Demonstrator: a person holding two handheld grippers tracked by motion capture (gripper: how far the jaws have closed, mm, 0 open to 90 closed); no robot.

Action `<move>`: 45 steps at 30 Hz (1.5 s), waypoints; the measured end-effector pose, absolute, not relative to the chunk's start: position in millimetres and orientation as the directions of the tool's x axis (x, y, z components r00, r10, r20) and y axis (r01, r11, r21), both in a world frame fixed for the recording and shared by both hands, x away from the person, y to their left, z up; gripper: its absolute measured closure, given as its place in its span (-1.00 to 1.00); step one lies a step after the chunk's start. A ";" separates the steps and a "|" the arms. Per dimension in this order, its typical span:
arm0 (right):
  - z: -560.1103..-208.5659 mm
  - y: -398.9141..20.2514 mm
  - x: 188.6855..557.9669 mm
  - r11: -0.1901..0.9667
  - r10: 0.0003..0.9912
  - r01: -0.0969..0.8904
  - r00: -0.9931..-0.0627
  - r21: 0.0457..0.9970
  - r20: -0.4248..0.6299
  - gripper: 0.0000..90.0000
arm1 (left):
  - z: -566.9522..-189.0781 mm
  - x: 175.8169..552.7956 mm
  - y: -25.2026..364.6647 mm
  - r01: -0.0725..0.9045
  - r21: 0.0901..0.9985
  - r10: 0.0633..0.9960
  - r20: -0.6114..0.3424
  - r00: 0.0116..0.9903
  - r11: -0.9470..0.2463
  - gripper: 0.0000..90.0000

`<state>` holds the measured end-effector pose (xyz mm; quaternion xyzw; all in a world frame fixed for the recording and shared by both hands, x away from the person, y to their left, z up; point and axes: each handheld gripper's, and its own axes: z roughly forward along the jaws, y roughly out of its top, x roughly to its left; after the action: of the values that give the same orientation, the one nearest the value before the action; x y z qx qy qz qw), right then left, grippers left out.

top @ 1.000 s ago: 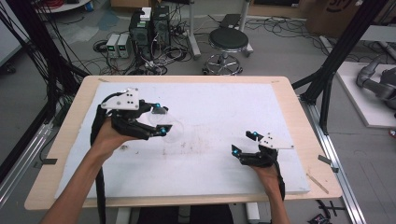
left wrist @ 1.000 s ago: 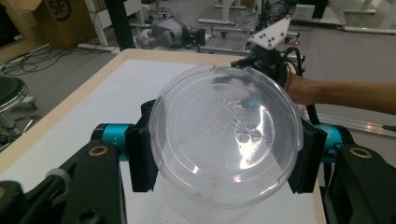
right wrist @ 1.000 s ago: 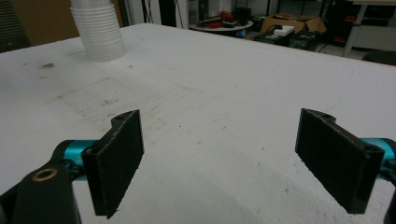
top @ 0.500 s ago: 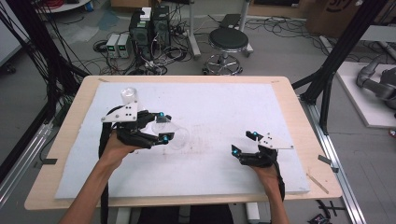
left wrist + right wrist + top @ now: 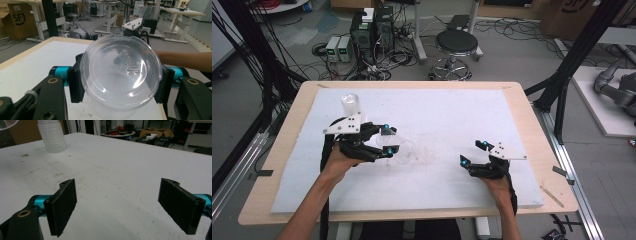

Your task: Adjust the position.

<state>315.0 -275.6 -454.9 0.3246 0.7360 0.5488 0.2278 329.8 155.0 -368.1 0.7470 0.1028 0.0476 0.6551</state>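
step: clear plastic cup (image 5: 120,82) being clamped sideways in the left hand-held gripper (image 5: 387,141), left of centre, low over the worktop (image 5: 452,120) | advice: grip being kept light | right hand-held gripper (image 5: 473,153): being held wide, empty

The cup (image 5: 120,82) is made of clear plastic and is round. It lies tipped on its side, with its flat bottom facing the left gripper view, where raised letters show on it. Black pads (image 5: 75,85) press on both of its sides. From the high view, the cup (image 5: 404,150) is low over the white mat (image 5: 452,120), on the left half.
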 end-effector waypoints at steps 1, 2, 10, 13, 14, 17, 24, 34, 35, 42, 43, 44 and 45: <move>-454.9 -275.6 315.0 0.187 0.728 0.229 -0.685 0.955 0.022 -0.66 | -368.2 329.8 155.2 0.093 0.988 0.216 -0.065 0.974 -0.120 -0.12; -454.8 -275.7 315.0 0.186 0.727 0.229 -0.686 0.955 0.023 -0.66 | -368.1 329.7 155.5 0.094 0.989 0.217 -0.066 0.974 -0.118 -0.12; -454.5 -275.7 315.6 0.189 0.713 0.232 -0.700 0.954 0.029 -0.66 | -368.3 330.3 156.9 0.101 0.989 0.216 -0.076 0.974 -0.107 -0.12; -452.2 -274.8 316.9 0.217 0.672 0.227 -0.740 0.949 0.023 -0.66 | -368.4 330.2 156.8 0.100 0.989 0.215 -0.074 0.974 -0.110 -0.12; -449.8 -273.9 317.1 0.226 0.653 0.215 -0.757 0.950 0.016 -0.66 | -368.6 330.1 156.7 0.100 0.989 0.212 -0.075 0.974 -0.109 -0.12; -440.2 -271.0 316.8 0.211 0.616 0.187 -0.788 0.959 0.019 -0.66 | -368.8 330.1 156.7 0.100 0.989 0.209 -0.077 0.975 -0.104 -0.12; -419.0 -264.1 318.5 0.201 0.509 0.169 -0.859 0.965 0.045 -0.66 | -369.7 330.8 158.2 0.112 0.991 0.182 -0.097 0.978 -0.072 -0.11; -388.7 -244.3 319.8 0.205 0.340 0.121 -0.939 0.971 0.045 -0.66 | -372.1 327.7 155.3 0.111 0.992 0.174 -0.099 0.980 -0.057 -0.10; -387.0 -242.1 320.4 0.206 0.325 0.109 -0.945 0.972 0.038 -0.66 | -372.3 327.0 154.8 0.112 0.992 0.173 -0.101 0.980 -0.055 -0.10; -381.3 -227.1 321.3 0.203 0.227 0.100 -0.972 0.974 0.053 -0.66 | -374.2 324.6 150.2 0.108 0.993 0.163 -0.099 0.982 -0.049 -0.10; -381.2 -225.2 321.9 0.203 0.217 0.097 -0.975 0.974 0.052 -0.66 | -374.5 324.3 149.6 0.111 0.992 0.159 -0.102 0.982 -0.051 -0.10; -381.2 -223.5 322.6 0.201 0.208 0.093 -0.977 0.975 0.050 -0.66 | -374.8 324.4 148.8 0.109 0.993 0.156 -0.100 0.983 -0.054 -0.10; -381.2 -221.9 323.2 0.204 0.202 0.093 -0.978 0.975 0.051 -0.66 | -375.2 324.0 147.7 0.112 0.992 0.156 -0.103 0.982 -0.051 -0.10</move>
<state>323.2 -221.9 -381.2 0.0950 0.7745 0.6238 0.0437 324.0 147.7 -375.2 0.7248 0.0924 0.0163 0.6825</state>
